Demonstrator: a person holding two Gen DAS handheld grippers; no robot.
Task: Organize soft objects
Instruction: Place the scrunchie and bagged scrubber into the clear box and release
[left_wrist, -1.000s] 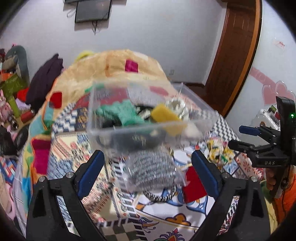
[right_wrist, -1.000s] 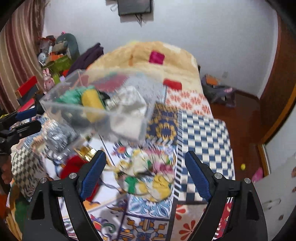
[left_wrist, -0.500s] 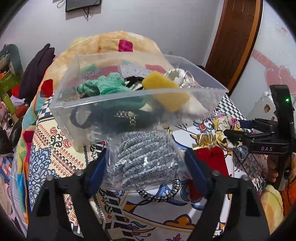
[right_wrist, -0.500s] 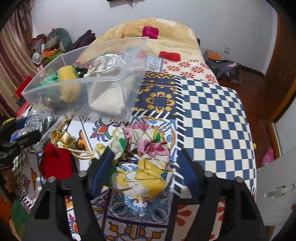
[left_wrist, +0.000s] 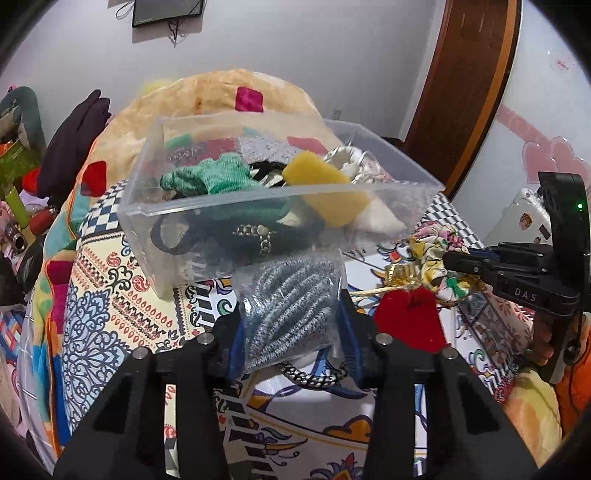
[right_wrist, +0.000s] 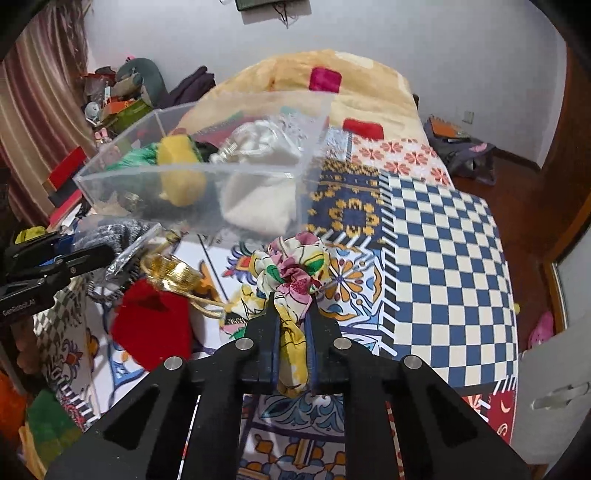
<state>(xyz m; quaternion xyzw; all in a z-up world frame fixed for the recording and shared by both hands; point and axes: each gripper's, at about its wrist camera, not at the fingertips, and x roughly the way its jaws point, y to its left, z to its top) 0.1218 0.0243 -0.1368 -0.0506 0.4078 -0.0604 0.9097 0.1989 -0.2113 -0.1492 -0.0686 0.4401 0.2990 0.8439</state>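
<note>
A clear plastic box sits on the patterned bedspread and holds a green cloth, a yellow sponge, black bands and a white pouch. My left gripper is shut on a clear bag of grey cord just in front of the box. My right gripper is shut on a floral scrunchie right of the box. A red pouch with a gold tie lies between them.
A black-and-white cord loop lies under the grey bag. Pillows and a beige blanket lie beyond the box. Clutter stands along the left wall. The bed's right edge drops to a wooden floor.
Both grippers went from wide open to shut: the left closed on the bag of grey cord, the right moved down and closed on the floral scrunchie.
</note>
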